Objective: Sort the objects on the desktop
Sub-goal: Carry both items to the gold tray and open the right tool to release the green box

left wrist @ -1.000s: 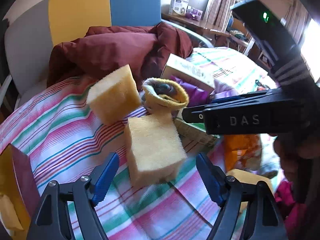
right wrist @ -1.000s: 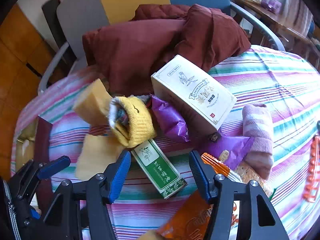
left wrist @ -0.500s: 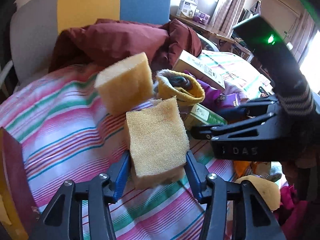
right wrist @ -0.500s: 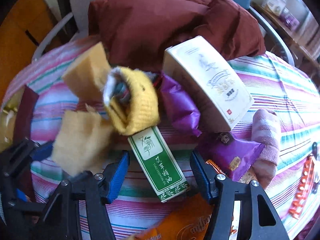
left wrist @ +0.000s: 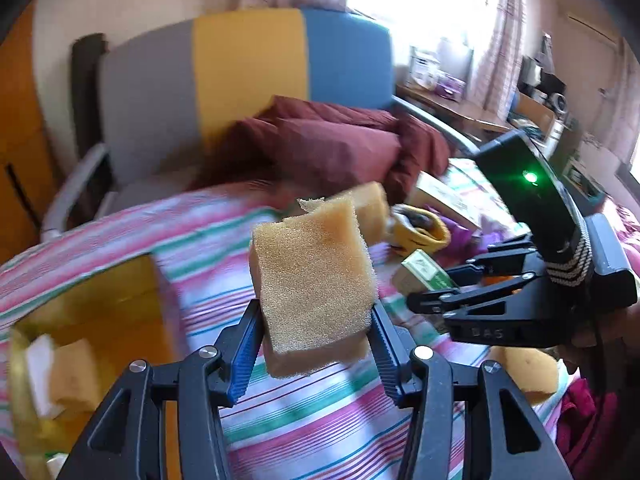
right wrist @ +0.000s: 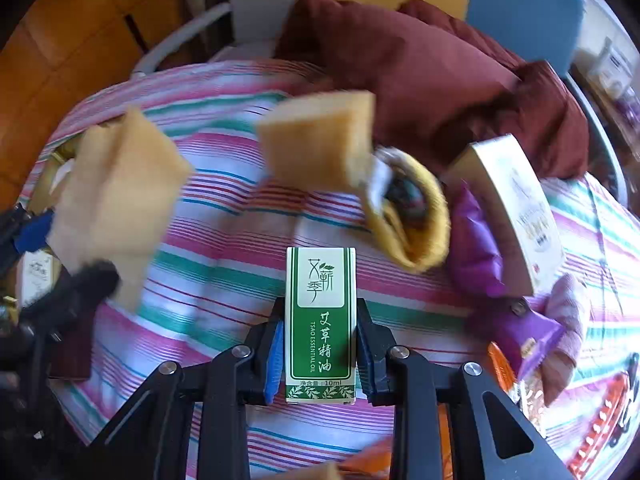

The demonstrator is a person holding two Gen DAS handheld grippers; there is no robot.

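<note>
My left gripper (left wrist: 314, 344) is shut on a yellow sponge block (left wrist: 312, 280) and holds it above the striped tablecloth (left wrist: 304, 432). The same sponge (right wrist: 116, 192) shows at the left of the right wrist view. My right gripper (right wrist: 320, 344) is shut on a small green and white essential oil box (right wrist: 320, 320), its pads pressing both long sides. In the left wrist view that gripper (left wrist: 416, 306) reaches in from the right over the green box (left wrist: 424, 270). A second sponge block (right wrist: 320, 140) lies further back on the cloth.
A yellow sock (right wrist: 412, 216), purple packets (right wrist: 476, 248), a white carton (right wrist: 516, 208), a pink sock (right wrist: 568, 312) and an orange packet (right wrist: 500, 364) crowd the right side. A maroon cloth (right wrist: 420, 72) lies against the chair behind. A yellow open box (left wrist: 100, 304) sits at the left.
My left gripper closed on the sponge and lifted it off the cloth. My right gripper closed on the green box, which now stands straight between the pads.
</note>
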